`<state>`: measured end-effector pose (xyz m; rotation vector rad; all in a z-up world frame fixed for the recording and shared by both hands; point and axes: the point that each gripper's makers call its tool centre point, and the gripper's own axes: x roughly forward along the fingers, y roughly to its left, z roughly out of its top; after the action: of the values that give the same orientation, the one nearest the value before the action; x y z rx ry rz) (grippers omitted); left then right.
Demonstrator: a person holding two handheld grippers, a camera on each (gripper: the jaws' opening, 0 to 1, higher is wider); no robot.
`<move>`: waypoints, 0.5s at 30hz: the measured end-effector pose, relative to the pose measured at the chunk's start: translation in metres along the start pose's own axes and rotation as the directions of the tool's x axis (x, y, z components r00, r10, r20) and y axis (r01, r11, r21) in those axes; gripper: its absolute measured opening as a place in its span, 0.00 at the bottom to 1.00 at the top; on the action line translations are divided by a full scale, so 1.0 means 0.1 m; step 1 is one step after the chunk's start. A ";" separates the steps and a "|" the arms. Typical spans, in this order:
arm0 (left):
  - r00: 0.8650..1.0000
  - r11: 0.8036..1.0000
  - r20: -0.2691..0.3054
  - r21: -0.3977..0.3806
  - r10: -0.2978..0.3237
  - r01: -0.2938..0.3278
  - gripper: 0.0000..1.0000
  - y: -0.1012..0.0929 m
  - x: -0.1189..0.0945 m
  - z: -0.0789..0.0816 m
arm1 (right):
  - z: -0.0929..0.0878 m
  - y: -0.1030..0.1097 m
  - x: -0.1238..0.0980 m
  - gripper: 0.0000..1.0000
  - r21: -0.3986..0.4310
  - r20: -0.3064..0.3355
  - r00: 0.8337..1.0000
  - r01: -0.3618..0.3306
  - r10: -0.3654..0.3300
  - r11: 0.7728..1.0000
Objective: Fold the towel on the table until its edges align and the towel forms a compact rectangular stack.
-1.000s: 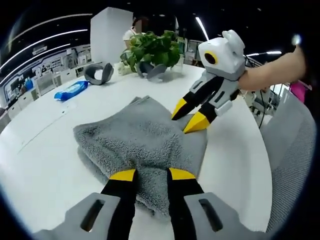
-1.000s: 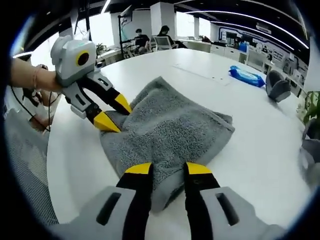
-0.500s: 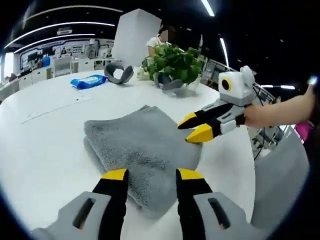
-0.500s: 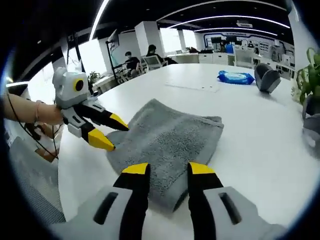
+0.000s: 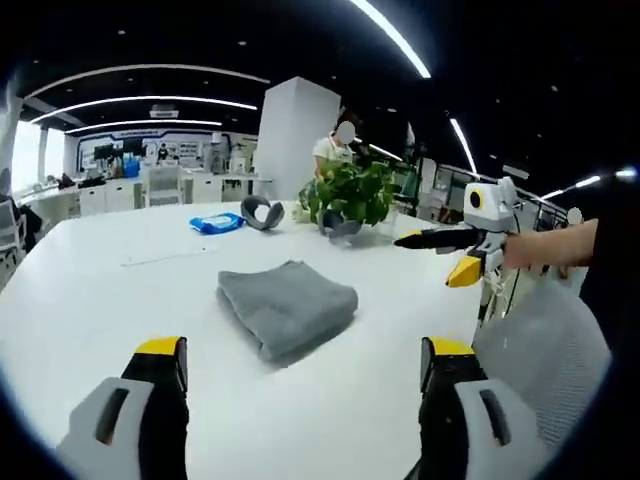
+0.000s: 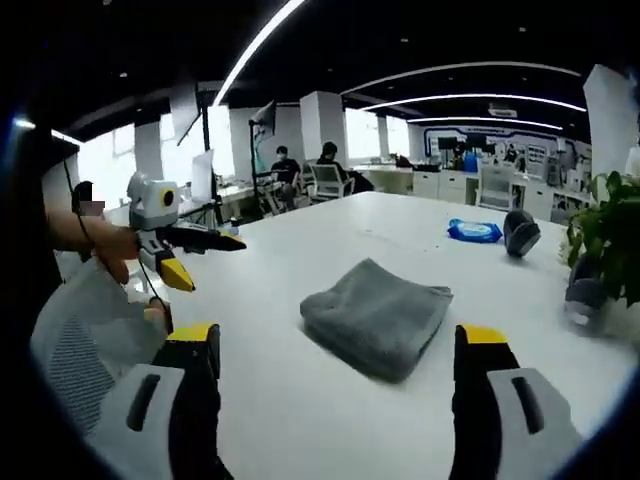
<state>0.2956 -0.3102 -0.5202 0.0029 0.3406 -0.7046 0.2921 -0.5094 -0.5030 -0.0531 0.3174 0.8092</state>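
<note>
Towel (image 5: pixel 287 308) folded on table (image 5: pixel 90 300); both claws now withdrawn, spread wide.

Bright ceiling strip lights; dim ceiling; fisheye bending at edges.

towel (image 5: pixel 287 309): plain grey. table (image 5: pixel 90 300): white. left gripper (image 5: pixel 305 362): black jaws, yellow tips, grey body. packet (image 5: pixel 216 222): blue. plant (image 5: pixel 350 196): green leaves. right gripper (image 6: pixel 340 350): same colours.

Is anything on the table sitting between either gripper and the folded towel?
Nothing visible does. The towel lies folded on bare white table, with open surface between it and both the left gripper and the right gripper, both open.
</note>
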 end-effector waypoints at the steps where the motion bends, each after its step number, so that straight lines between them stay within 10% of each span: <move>1: 1.000 1.000 -0.002 0.006 0.017 -0.017 0.99 -0.01 -0.06 0.00 | 0.05 0.05 -0.05 0.99 0.009 0.036 0.999 0.004 -0.005 1.000; 5: 0.997 0.993 -0.043 0.101 0.058 -0.053 0.99 -0.13 -0.25 -0.10 | 0.00 0.20 -0.34 0.99 -0.053 0.027 0.998 0.050 -0.049 0.997; 10: 0.998 0.998 -0.008 -0.012 0.068 -0.068 0.99 -0.23 -0.37 -0.13 | -0.01 0.23 -0.48 0.99 -0.143 0.039 0.994 0.108 -0.103 0.984; 15: 0.989 0.995 0.116 -0.022 0.096 -0.094 0.99 -0.26 -0.43 0.21 | -0.06 0.16 -0.51 0.99 -0.206 0.021 0.991 0.133 -0.131 0.970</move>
<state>0.2552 -0.3056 -0.4841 -0.0376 0.2326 -0.6043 0.2462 -0.5347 -0.4925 -0.2640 0.2196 0.7075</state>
